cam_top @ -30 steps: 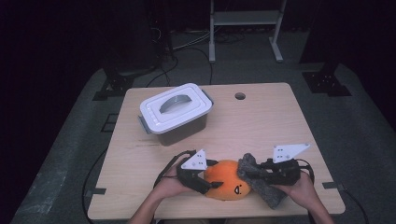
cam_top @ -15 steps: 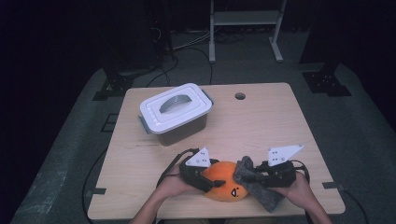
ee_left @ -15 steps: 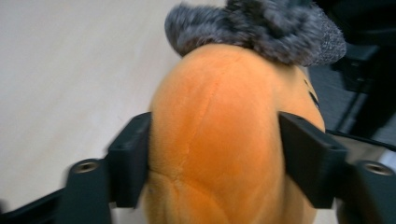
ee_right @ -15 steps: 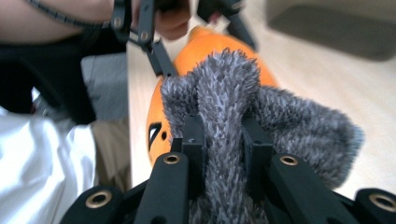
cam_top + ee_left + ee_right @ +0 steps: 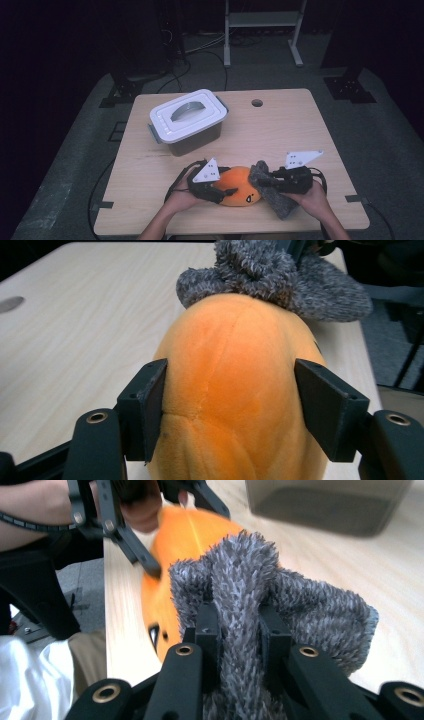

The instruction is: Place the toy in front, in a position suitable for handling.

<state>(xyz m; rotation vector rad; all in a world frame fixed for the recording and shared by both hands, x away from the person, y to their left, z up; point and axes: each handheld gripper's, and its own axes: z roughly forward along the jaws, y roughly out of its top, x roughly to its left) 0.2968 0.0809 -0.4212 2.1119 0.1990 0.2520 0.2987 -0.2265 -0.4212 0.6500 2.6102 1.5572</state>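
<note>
We see both hands low at the table's (image 5: 300,125) near edge, 2 grippers pointing inward, approx level. Left gripper (image 5: 227,405) straddles the orange plush (image 5: 240,185), jaws just closing, left pad touching. Right gripper (image 5: 239,625) is clamped on the grey sock (image 5: 272,192), which touches the plush's right end.

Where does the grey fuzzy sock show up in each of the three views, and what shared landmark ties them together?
High view: the grey sock lies low and right of centre, pinched by the right gripper.
Left gripper view: top, right of centre, draped over the far end of the orange plush toy.
Right gripper view: centre foreground, bunched between the fingers.
Shared landmark: the orange plush toy, touching the sock in every view.
</note>
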